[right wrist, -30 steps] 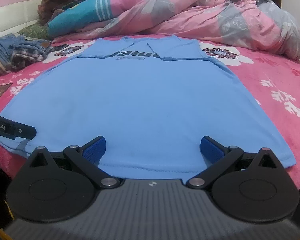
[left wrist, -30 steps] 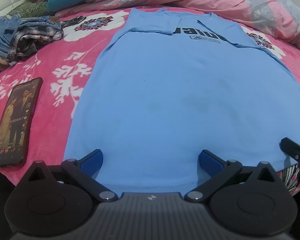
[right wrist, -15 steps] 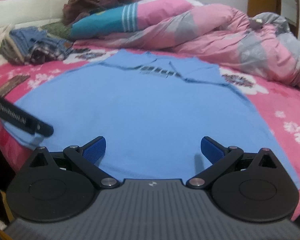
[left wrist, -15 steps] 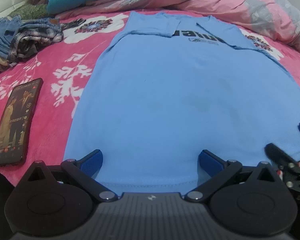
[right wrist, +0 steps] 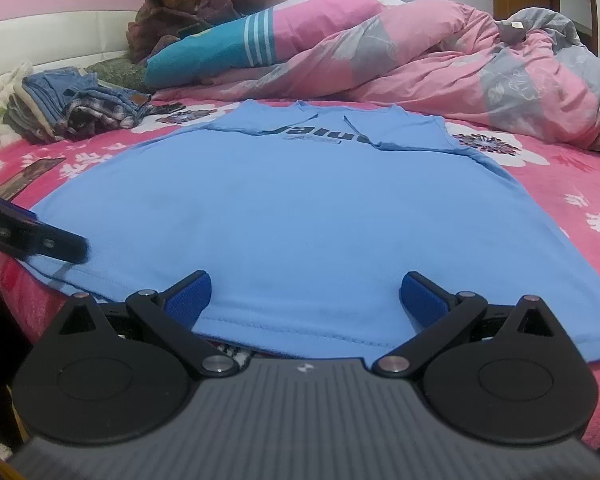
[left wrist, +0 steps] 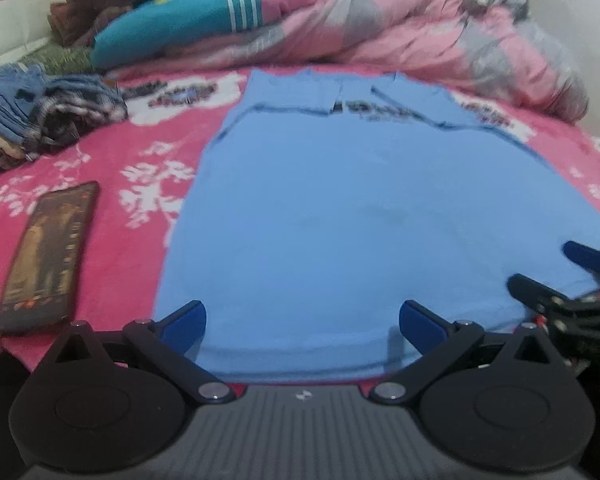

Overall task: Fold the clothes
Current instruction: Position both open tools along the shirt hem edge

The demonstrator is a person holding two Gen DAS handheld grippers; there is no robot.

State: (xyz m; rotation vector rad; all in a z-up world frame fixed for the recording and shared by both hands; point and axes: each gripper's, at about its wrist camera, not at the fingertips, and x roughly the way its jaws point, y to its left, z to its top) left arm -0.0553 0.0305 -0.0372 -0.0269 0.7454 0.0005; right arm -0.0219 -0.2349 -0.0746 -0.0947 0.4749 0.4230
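A light blue T-shirt [right wrist: 300, 216] lies flat on the bed [right wrist: 560, 184], its hem at the near edge. The left gripper [left wrist: 302, 316] and right gripper [right wrist: 306, 292] both sit at that hem, fingers spread wide, holding nothing

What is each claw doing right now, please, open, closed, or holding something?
Left claw: open, holding nothing, at the near hem of the blue shirt.
Right claw: open, holding nothing, at the same hem.
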